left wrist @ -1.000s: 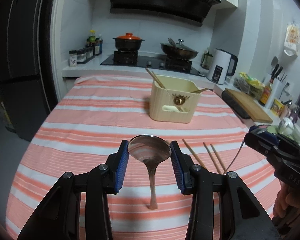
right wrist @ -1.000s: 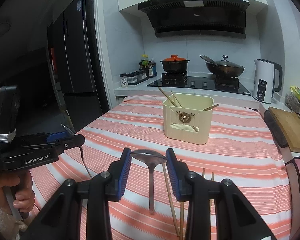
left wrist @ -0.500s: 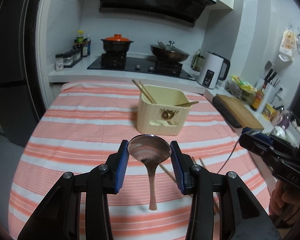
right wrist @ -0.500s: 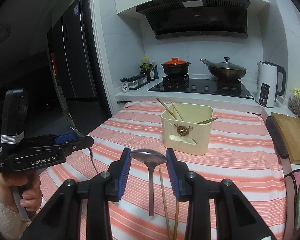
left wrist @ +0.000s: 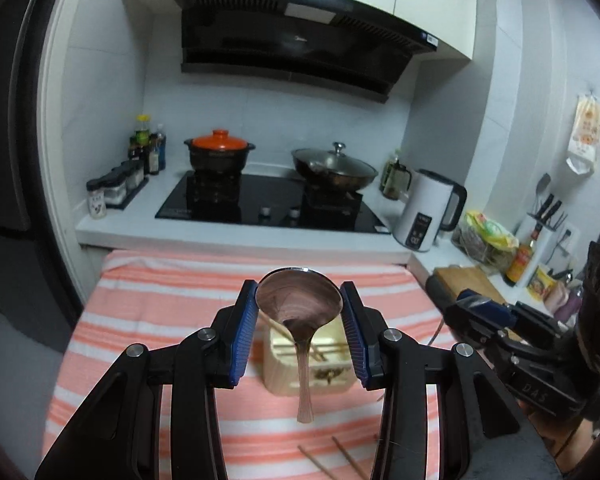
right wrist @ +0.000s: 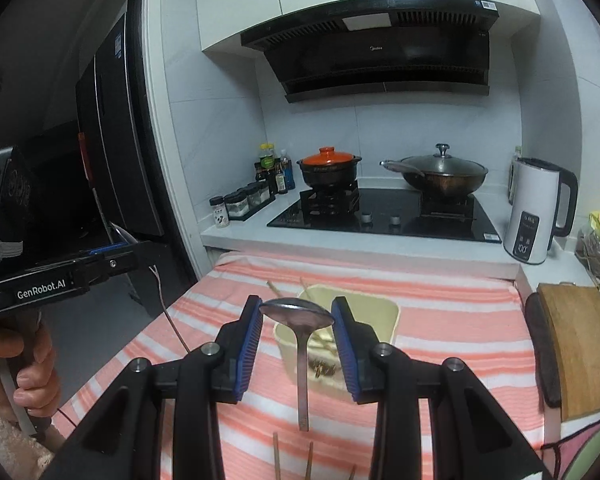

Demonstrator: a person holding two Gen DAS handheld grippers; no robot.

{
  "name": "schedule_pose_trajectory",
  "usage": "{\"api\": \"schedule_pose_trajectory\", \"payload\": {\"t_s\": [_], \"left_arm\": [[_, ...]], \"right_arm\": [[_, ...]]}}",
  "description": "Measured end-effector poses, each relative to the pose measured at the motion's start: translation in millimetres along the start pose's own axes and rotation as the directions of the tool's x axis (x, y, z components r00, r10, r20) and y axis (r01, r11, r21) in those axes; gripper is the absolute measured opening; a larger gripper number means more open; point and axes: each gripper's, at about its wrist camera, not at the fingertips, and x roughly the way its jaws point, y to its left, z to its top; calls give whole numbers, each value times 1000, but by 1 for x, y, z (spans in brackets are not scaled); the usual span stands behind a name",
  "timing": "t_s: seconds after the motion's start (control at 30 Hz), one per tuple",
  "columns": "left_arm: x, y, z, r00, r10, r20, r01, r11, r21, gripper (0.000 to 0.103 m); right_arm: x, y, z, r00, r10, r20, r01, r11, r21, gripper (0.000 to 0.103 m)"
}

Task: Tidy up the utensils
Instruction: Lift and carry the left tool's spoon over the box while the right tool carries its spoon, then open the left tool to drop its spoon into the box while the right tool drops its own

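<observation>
My left gripper [left wrist: 299, 306] is shut on the bowl of a metal spoon [left wrist: 300, 308], handle hanging down, above the cream utensil box [left wrist: 288, 376]. My right gripper [right wrist: 297, 314] is shut on a second metal spoon [right wrist: 300, 316], its handle hanging over the same box [right wrist: 364, 308]. The box holds chopsticks [right wrist: 274, 290]. Loose chopsticks lie on the striped cloth below, in the left wrist view [left wrist: 320, 462] and in the right wrist view [right wrist: 277, 454]. The right gripper shows in the left wrist view [left wrist: 512, 328], and the left gripper in the right wrist view [right wrist: 60, 276].
The striped table [right wrist: 440, 296] meets a counter with a hob [right wrist: 380, 216], an orange-lidded pot [right wrist: 329, 166], a wok [right wrist: 440, 174] and a white kettle [right wrist: 534, 212]. A wooden cutting board [right wrist: 580, 344] lies at the right. A dark fridge [right wrist: 112, 140] stands at the left.
Both grippers have risen and moved forward with their spoons, and now hang over the utensil box. The loose chopsticks have dropped to the bottom of both views.
</observation>
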Motion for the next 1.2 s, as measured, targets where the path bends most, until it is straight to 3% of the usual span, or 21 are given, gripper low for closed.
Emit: {"api": "schedule_pose_trajectory", "payload": {"t_s": [0.13, 0.23, 0.4, 0.5, 0.63, 0.97, 1.07, 1.2], "left_arm": [[34, -4, 20, 998, 39, 58, -38, 999, -10, 41], [66, -1, 21, 997, 55, 53, -54, 998, -25, 41], [121, 13, 1, 996, 44, -81, -51, 996, -78, 41], [145, 15, -16, 985, 20, -170, -34, 996, -78, 41], [165, 11, -33, 970, 26, -242, -39, 998, -49, 41], [182, 16, -53, 952, 18, -307, -40, 997, -67, 43], [173, 21, -53, 955, 17, -296, -43, 996, -80, 47], [147, 29, -50, 965, 22, -262, -45, 995, -84, 59]], "right_arm": [[26, -13, 22, 998, -32, 62, 32, 999, 5, 36], [50, -25, 23, 995, -58, 85, 57, 998, 19, 36], [100, -54, 9, 997, -37, -65, 45, 990, 136, 36], [122, -64, -4, 986, -9, -169, 40, 982, 183, 36], [138, -68, -13, 973, -16, -232, 57, 983, 175, 36], [160, -73, -28, 941, 2, -338, 69, 978, 197, 37], [158, -73, -28, 945, 2, -328, 70, 976, 206, 43], [137, -72, -21, 960, 3, -278, 59, 975, 214, 44]]}}
